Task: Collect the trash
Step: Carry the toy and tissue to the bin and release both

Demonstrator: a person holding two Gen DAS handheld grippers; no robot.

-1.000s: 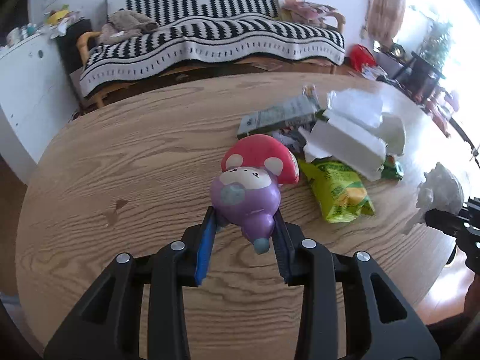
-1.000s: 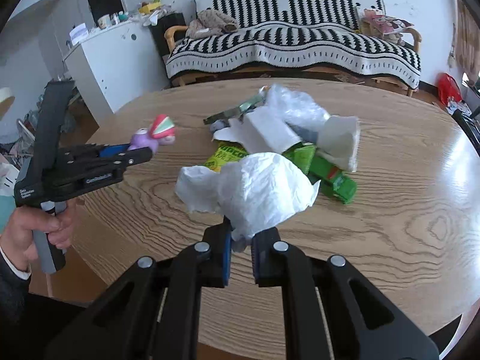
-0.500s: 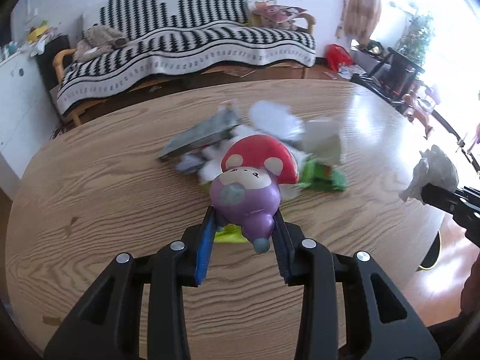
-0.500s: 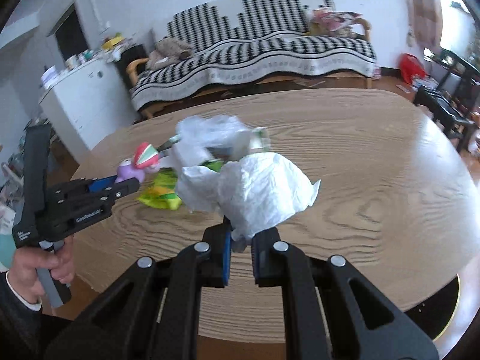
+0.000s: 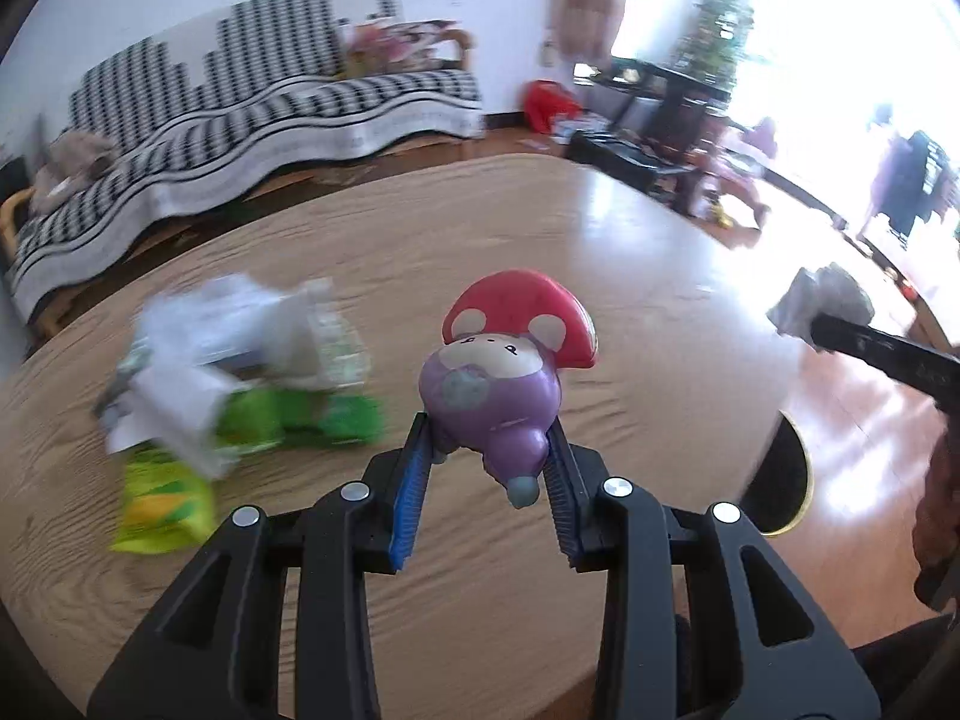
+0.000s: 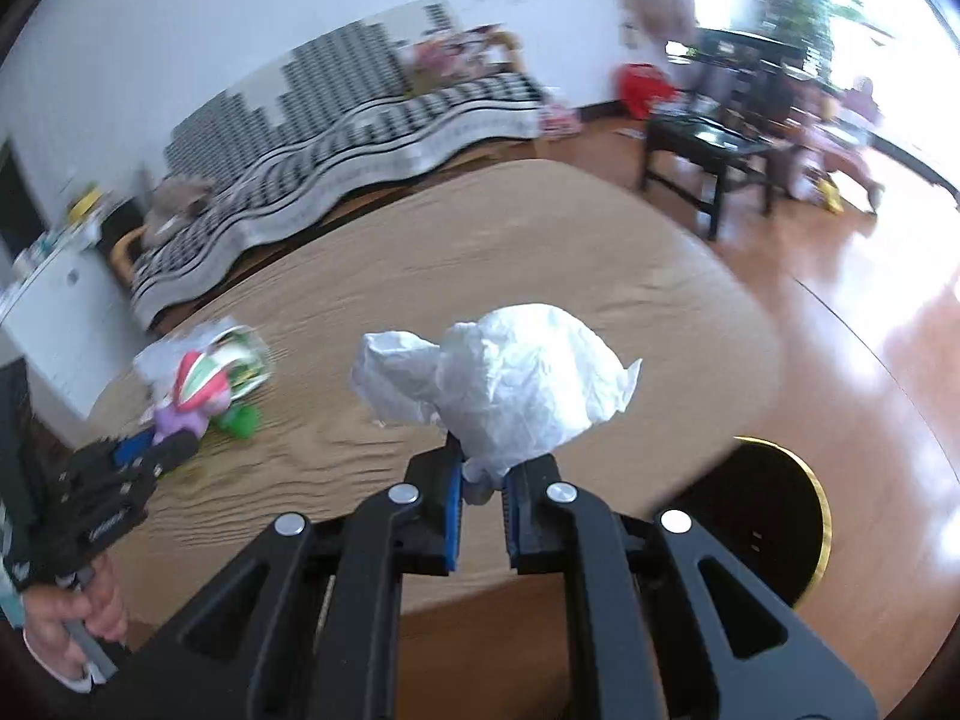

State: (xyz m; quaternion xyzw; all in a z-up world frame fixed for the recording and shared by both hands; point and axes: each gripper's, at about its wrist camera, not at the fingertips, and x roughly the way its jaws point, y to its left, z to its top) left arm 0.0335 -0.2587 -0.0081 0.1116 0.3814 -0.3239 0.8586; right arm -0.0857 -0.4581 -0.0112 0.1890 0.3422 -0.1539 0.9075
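Note:
My left gripper (image 5: 487, 450) is shut on a purple toy with a red spotted mushroom cap (image 5: 501, 372), held above the round wooden table (image 5: 540, 228). My right gripper (image 6: 483, 474) is shut on a crumpled white tissue (image 6: 510, 384), near the table's right edge. The right wrist view also shows the left gripper (image 6: 162, 450) and its toy (image 6: 192, 396) at the left. In the left wrist view the right gripper's tissue (image 5: 822, 300) shows at the far right. A blurred trash pile (image 5: 240, 360) of white paper and green and yellow wrappers lies on the table's left part.
A black bin with a yellow rim (image 6: 780, 522) stands on the floor just past the table's right edge; the bin (image 5: 780, 480) shows too in the left wrist view. A striped sofa (image 5: 240, 108) runs along the back wall. Dark furniture (image 6: 714, 138) stands at the right.
Both grippers have swung to the right across the table with their loads. The trash pile has slid to the left of both views, and the black bin has come into sight.

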